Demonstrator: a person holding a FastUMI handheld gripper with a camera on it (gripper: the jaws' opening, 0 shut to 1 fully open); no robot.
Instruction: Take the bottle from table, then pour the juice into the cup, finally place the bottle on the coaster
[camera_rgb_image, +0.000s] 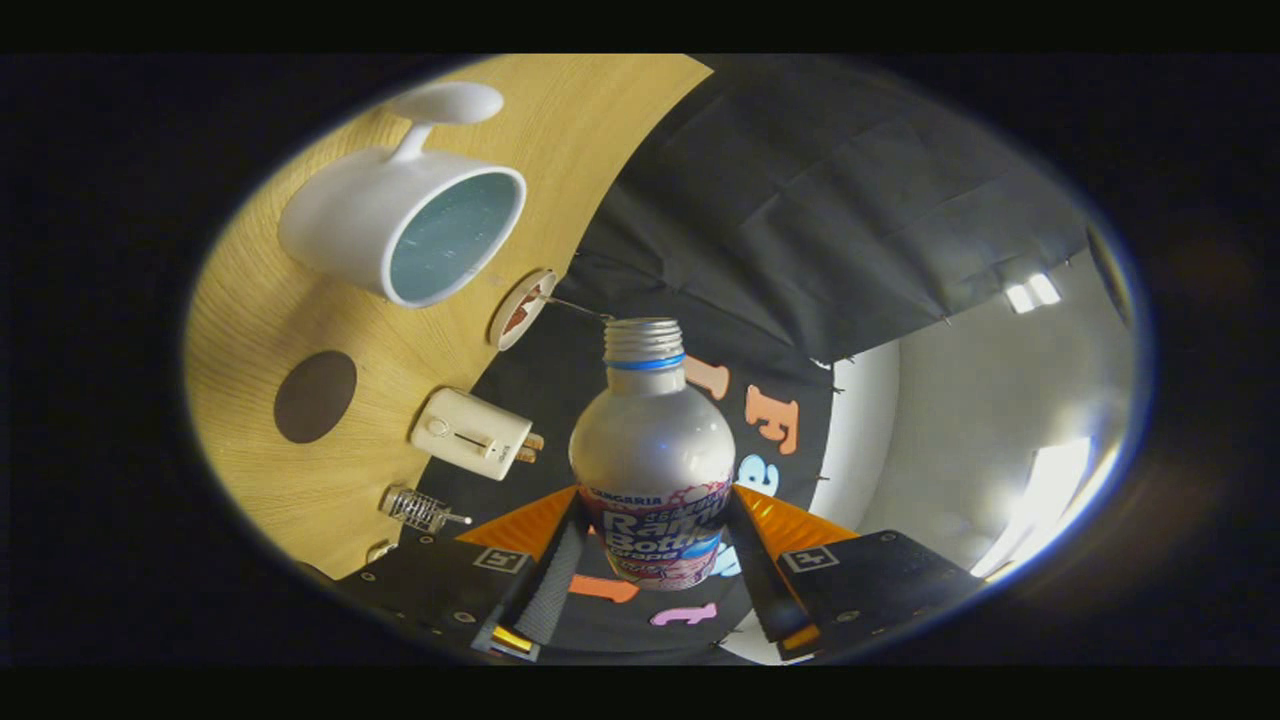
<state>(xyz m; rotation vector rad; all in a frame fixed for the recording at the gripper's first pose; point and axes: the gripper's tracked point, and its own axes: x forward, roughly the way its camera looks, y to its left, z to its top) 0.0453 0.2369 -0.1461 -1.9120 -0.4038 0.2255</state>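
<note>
While the whole scene sits rolled to one side, the wooden tabletop fills the space from nine to eleven o'clock of the bottle, with the black cloth wall and a pale ceiling with bright lights beyond it toward one and three o'clock. Next in size, the silver bottle stands between the fingers, lifted clear of the tabletop; its threaded neck is uncapped and points away from the gripper toward twelve o'clock, a blue ring just under the threads. Both fingers press on its labelled lower body, one on each flank, so the grip is closed on the bottle. At about ten o'clock from the neck, the white cup rests on the tabletop, its long handle running off on the far side and its blue-lined mouth turned toward the bottle. A white toaster sits at nine o'clock, just beside the bottle's shoulder. Farther out the same way lies the dark round coaster, bare. A small round dish lies between cup and neck, and a little wire-wrapped jar sits at eight o'clock.
</note>
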